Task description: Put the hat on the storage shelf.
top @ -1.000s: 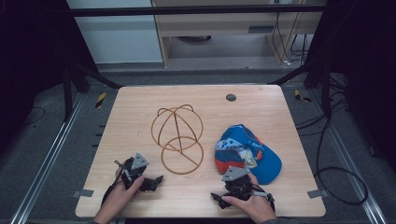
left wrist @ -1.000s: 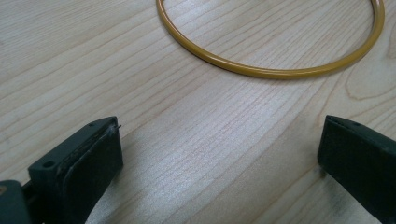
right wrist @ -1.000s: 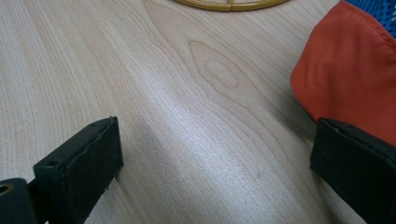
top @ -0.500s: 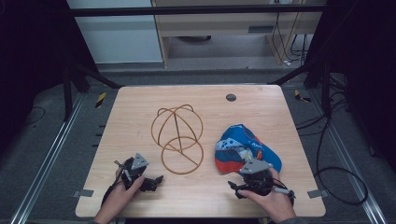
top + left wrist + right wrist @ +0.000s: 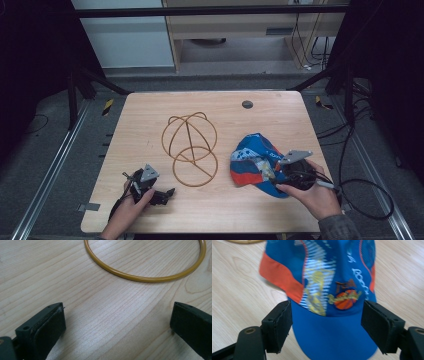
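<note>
The left gripper (image 5: 169,192) is held low at the table's (image 5: 280,115) near edge, jaws spread over bare wood; the right gripper (image 5: 325,325) is seen with jaws just closing, spread either side of the blue cap's (image 5: 255,160) brim without pressing; beyond, the wire frame (image 5: 189,147) stands mid-table.

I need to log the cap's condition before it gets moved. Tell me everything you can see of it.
The cap is blue cloth with orange side panels, a striped white-and-yellow front, white lettering and an orange ball emblem. It lies on the wooden table, right of the wire stand and apart from it. Its plain blue brim points toward the right gripper, whose jaws have just been closing; the brim lies between them, pads not yet pressing.
</note>
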### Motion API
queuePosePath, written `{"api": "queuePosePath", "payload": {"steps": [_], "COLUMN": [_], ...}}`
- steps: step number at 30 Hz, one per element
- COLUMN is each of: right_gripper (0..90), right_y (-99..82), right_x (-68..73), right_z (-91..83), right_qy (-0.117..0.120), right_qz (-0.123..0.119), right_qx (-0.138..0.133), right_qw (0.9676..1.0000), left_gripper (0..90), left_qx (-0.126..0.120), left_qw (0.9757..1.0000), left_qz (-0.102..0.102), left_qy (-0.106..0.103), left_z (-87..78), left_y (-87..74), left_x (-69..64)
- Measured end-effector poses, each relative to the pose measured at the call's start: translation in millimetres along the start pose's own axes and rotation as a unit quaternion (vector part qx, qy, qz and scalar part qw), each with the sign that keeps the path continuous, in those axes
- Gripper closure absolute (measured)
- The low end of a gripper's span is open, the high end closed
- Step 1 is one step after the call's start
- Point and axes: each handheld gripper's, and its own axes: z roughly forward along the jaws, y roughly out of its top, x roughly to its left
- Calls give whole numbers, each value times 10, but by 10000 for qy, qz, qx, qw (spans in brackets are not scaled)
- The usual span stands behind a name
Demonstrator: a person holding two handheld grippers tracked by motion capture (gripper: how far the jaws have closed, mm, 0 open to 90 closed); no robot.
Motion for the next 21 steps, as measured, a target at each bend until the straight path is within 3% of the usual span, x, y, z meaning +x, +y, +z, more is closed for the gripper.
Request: {"api": "queuePosePath", "payload": {"steps": [7,21], "right_gripper": [299,382], "right_y": [116,437], "right_x": [-173,-261], "right_z": [-31,128], "right_qy": [120,395], "right_qz": [1,-136], "right_qx": [288,551], "right_qw": [9995,9976], "left_gripper": [0,0], "left_qx": [4,-8], "left_qw": [10000,10000], "left_qz": [0,3], "left_qy": [-2,-12], "left_z": [0,2], "left_y": [0,1], "left_x": [0,2]}}
